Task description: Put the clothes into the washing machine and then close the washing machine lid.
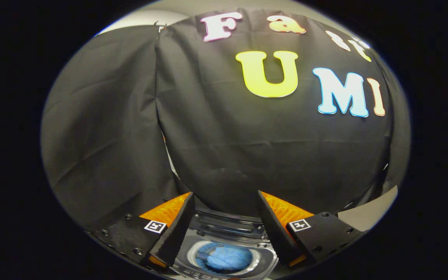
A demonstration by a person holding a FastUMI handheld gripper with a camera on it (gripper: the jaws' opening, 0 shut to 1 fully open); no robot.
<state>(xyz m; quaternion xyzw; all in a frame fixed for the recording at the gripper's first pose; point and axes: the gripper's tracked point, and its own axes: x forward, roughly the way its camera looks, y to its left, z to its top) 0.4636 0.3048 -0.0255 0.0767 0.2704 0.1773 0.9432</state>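
Note:
The washing machine [263, 261] sits low down between and below my fingers, seen from above with its top opening uncovered. Blue clothes [226, 257] lie inside the round drum. The raised lid [224, 225] shows as a dark glossy panel at the far side of the opening, just beyond the fingers. My gripper [226, 202] hangs above the machine, open, with nothing between its fingers [179, 229].
The booth's black cloth wall [247, 147] stands close behind the machine. A vertical seam [158, 105] splits the cloth at the left. A strip of pale surface [371, 214] shows at the right of the machine.

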